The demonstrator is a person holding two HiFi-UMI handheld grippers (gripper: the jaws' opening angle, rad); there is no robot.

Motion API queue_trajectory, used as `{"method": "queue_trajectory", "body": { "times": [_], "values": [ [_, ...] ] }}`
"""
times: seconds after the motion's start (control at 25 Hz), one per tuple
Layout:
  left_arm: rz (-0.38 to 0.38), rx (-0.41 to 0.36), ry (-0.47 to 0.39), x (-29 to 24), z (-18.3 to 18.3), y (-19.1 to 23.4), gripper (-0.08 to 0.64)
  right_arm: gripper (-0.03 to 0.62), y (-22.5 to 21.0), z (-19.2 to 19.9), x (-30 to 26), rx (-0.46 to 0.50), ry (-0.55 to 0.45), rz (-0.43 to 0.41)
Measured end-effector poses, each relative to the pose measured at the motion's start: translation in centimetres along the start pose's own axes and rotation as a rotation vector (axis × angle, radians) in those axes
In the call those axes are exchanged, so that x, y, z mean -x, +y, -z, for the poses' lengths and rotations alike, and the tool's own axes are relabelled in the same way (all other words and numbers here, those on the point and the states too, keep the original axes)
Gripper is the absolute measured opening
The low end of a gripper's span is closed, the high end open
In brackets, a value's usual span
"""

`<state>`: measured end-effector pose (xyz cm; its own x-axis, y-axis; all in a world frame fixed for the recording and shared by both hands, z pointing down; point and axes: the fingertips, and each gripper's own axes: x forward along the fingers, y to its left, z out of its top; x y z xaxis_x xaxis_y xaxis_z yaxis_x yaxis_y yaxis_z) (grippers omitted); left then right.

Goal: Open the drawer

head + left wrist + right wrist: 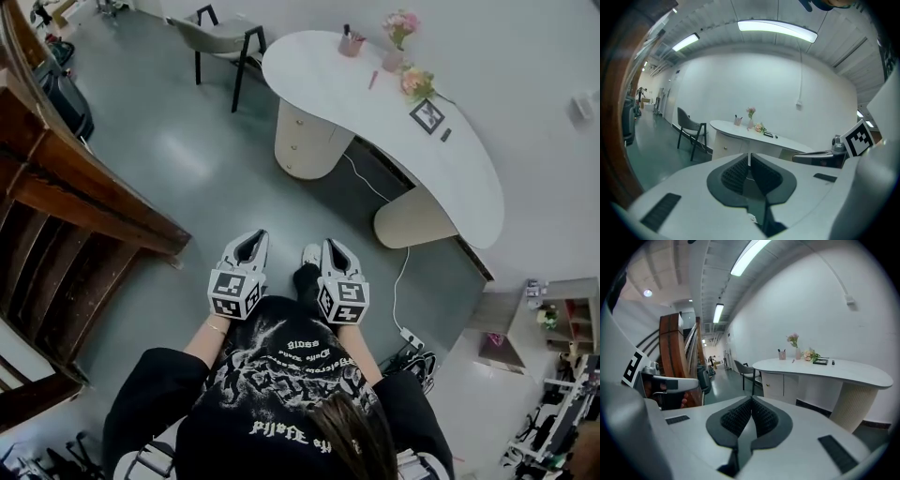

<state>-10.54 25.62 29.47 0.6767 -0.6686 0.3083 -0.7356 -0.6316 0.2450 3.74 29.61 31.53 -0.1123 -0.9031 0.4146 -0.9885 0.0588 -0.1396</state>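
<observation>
Head view first: the person stands on the grey floor (pixel 187 159) with the left gripper (pixel 251 239) and the right gripper (pixel 332 247) held out side by side in front of the body, both aimed towards the white tabletop (pixel 394 122) ahead. The drawer (pixel 296 131) sits in the round pedestal under the tabletop's left end, well apart from both grippers, and it looks closed. A chair (pixel 220 37) stands just beyond that end. Over to the left gripper view: its fingers (pixel 736 174) are pressed together tip to tip with nothing between them, and the drawer (pixel 725 146) shows small and far off, just right of the chair. Right gripper view now, and it is the same story: the fingers (pixel 765 417) meet at the tips, nothing held, and the drawer (pixel 772 382) with its little knob lies across open floor. So this reads as the approach, with the opening itself not yet begun. The next move calls for closing the gap to the pedestal, parting one gripper's fingers, lining them up on that small knob, pinching it and pulling straight out.
</observation>
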Motion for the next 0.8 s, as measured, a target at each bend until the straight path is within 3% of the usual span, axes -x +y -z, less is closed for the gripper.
{"method": "queue_trajectory", "body": {
  "times": [0.36,0.8],
  "values": [
    [-0.112,-0.011,0.017,-4.5,-1.7,2.7,0.029,0.026,-1.9,-2.4,-7.1,0.012,0.014,-0.101],
    [-0.141,0.043,0.075,-14.4,-3.5,2.5,0.029,0.026,-6.6,-5.3,-13.8,0.040,0.065,-0.220]
  ]
}}
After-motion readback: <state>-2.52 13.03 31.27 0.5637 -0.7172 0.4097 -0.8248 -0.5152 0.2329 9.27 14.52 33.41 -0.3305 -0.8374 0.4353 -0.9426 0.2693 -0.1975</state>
